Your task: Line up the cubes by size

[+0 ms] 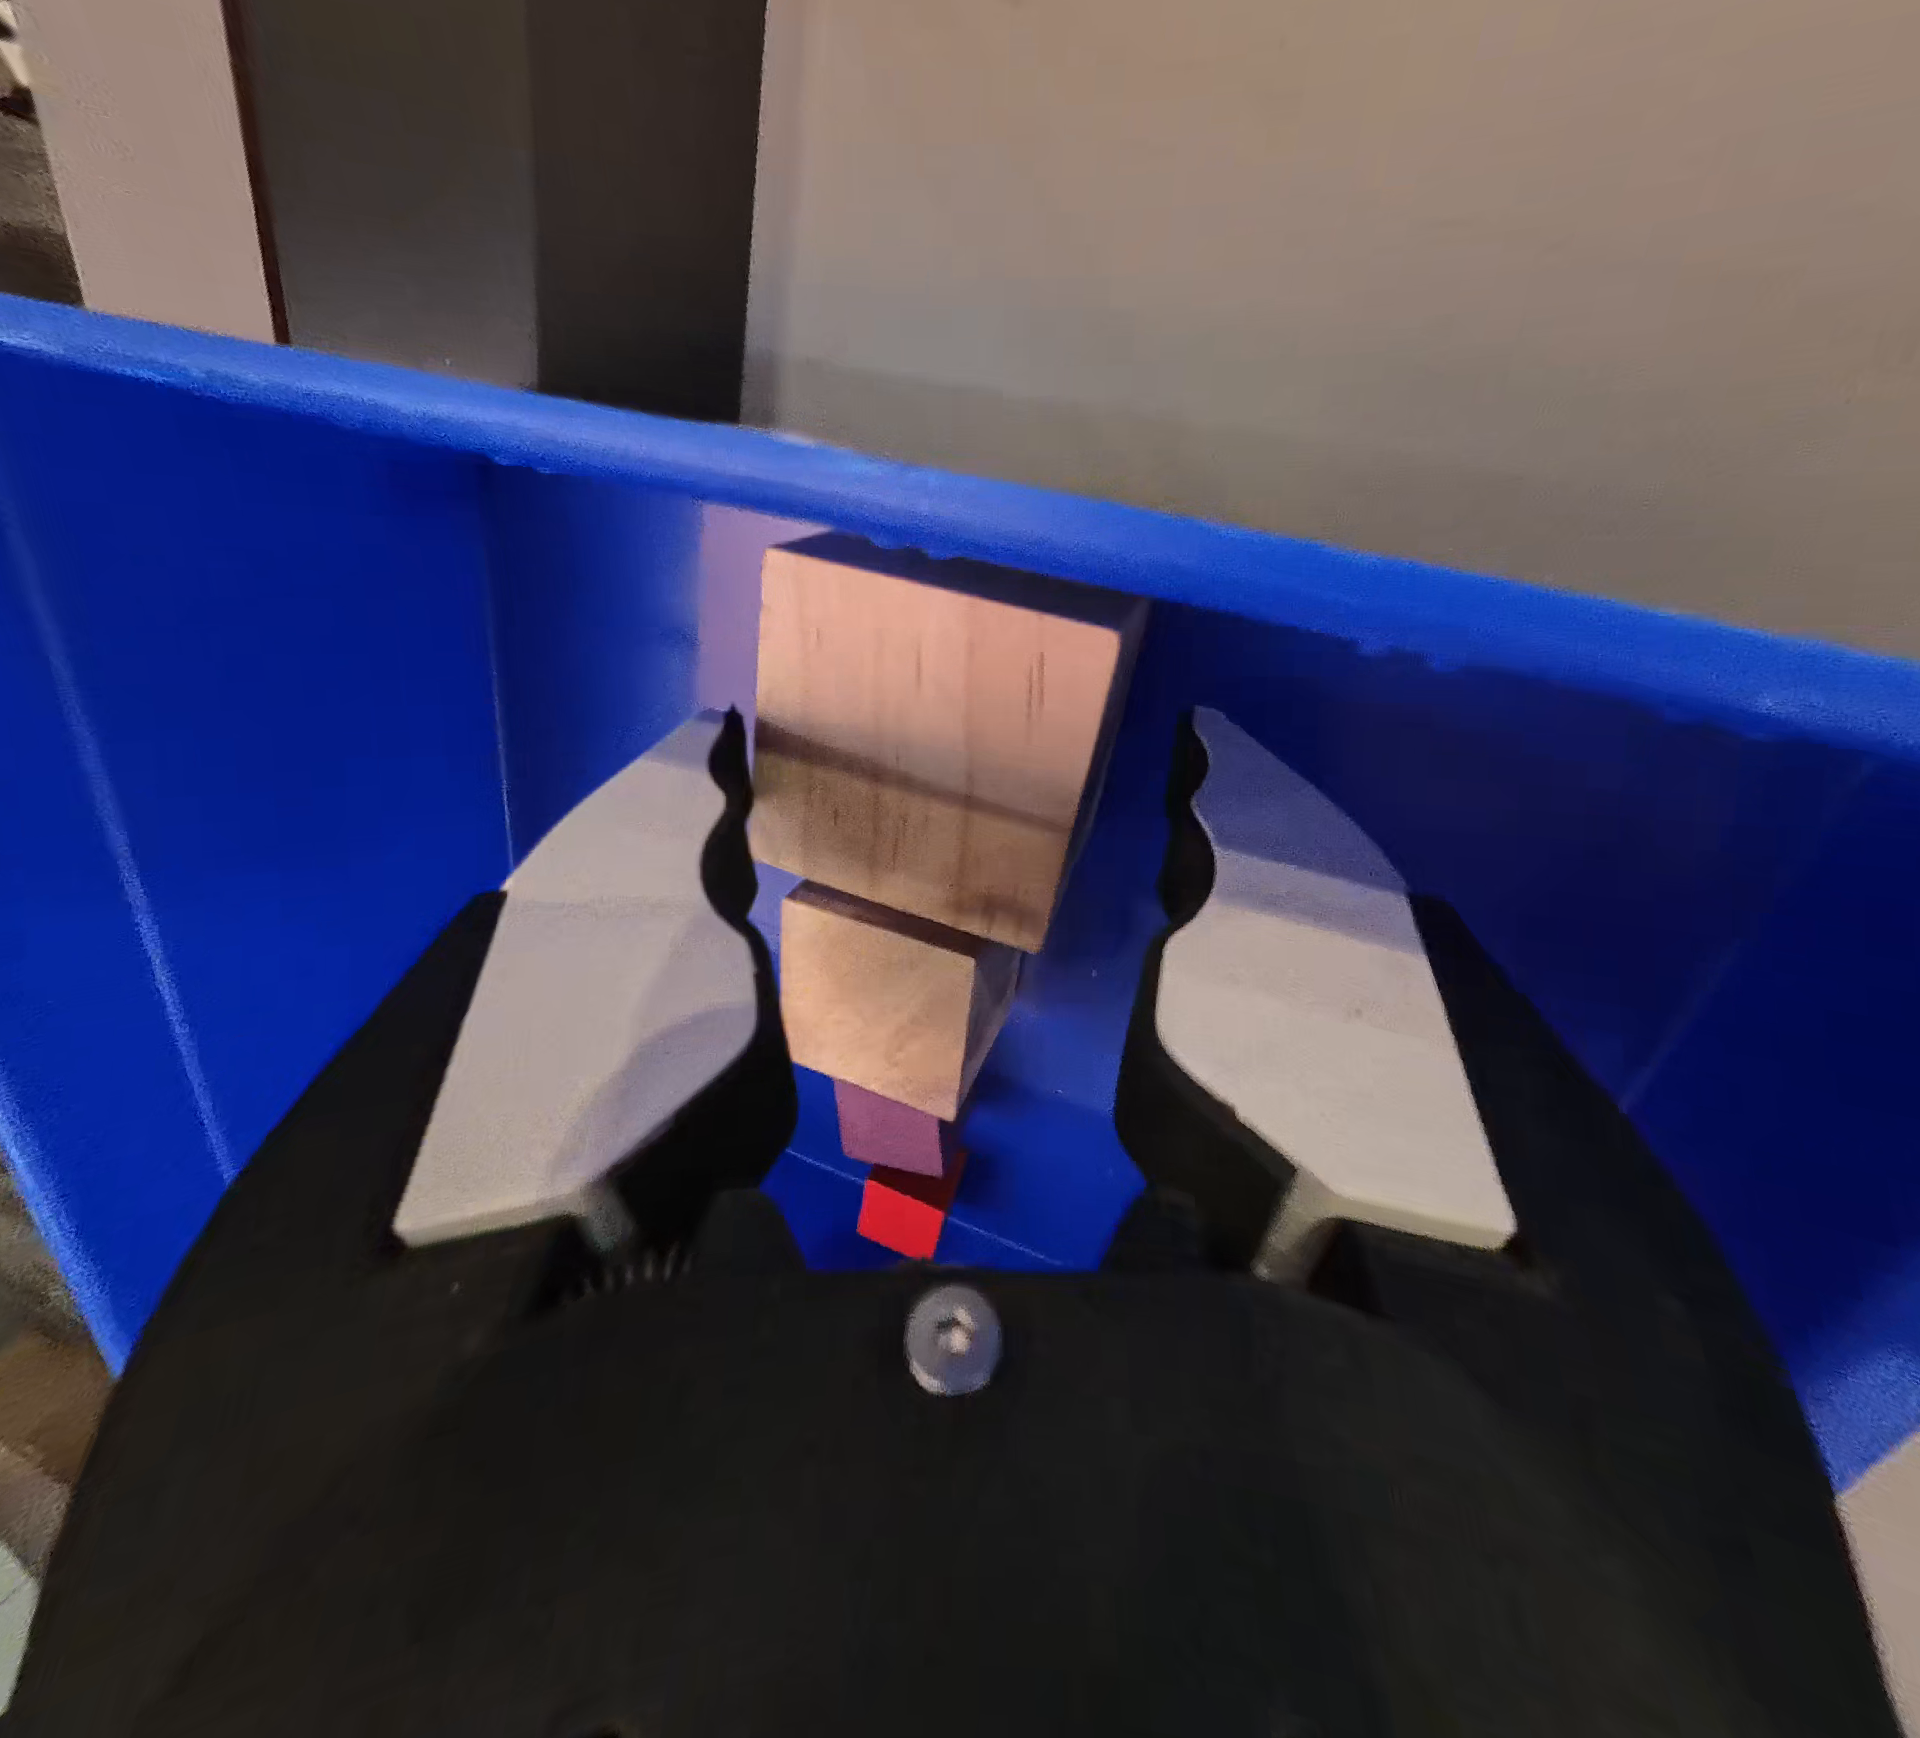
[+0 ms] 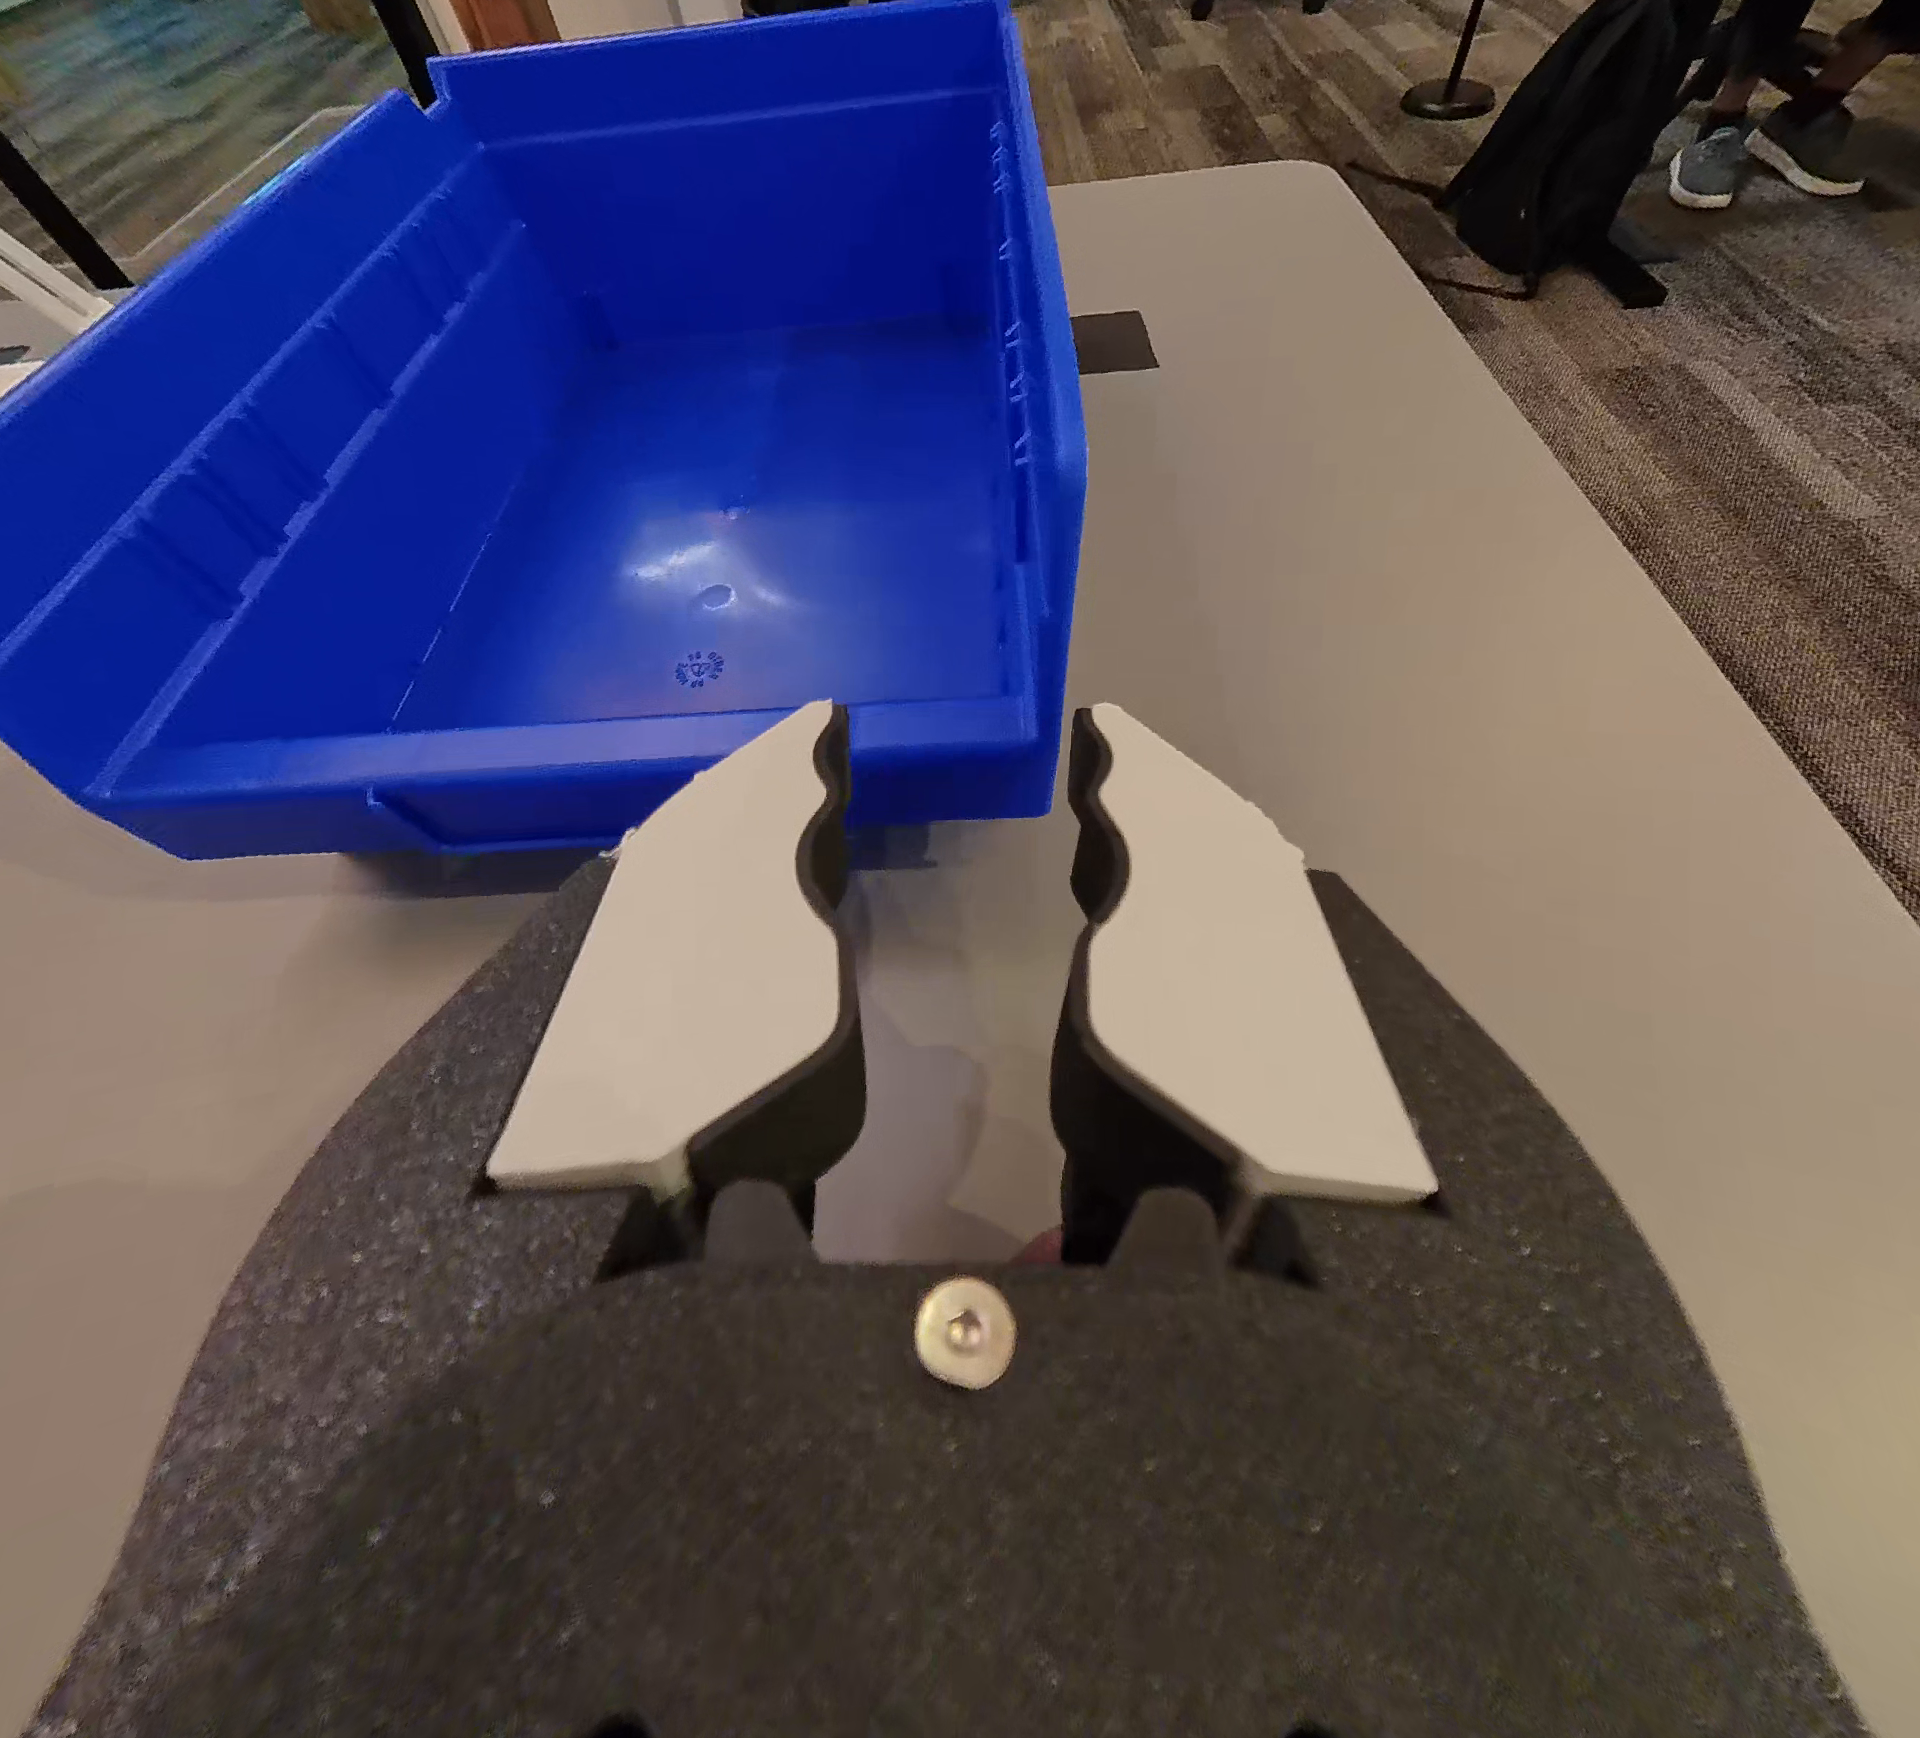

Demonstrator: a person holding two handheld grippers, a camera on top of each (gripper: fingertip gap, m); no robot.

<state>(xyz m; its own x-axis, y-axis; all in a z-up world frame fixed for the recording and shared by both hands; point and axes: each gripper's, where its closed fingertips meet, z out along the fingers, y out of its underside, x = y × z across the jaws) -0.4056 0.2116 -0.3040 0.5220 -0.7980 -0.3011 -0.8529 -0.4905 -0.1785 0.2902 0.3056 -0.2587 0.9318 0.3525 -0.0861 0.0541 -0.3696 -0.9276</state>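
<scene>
Left gripper (image 1: 961, 732) hangs inside a blue bin (image 1: 312, 753) with its jaws spread wide. A big wooden cube (image 1: 925, 722) stands between the fingertips: the left pad (image 1: 727, 815) lies right at its edge, though contact cannot be told for sure, while the right pad (image 1: 1184, 815) stands clear of it with blue showing between. The cube is not clamped.

Four cubes form a line running down the middle of the left wrist view. The big wooden cube sits uppermost, against the bin's far wall. Just below it comes a smaller wooden cube (image 1: 883, 1013), touching or nearly touching it. Below that lies a purple cube (image 1: 894, 1138), smaller again, and lowest in the frame a red cube (image 1: 902, 1215), the smallest, just above the gripper's body.

Right gripper (image 2: 956, 743) is held over a grey surface (image 2: 1455, 649), its jaws partly apart with nothing between them. Its fingertips sit at the near right corner of a blue bin (image 2: 208, 545) that fills the upper left of the right wrist view; the part of its floor in sight shows no cubes.
</scene>
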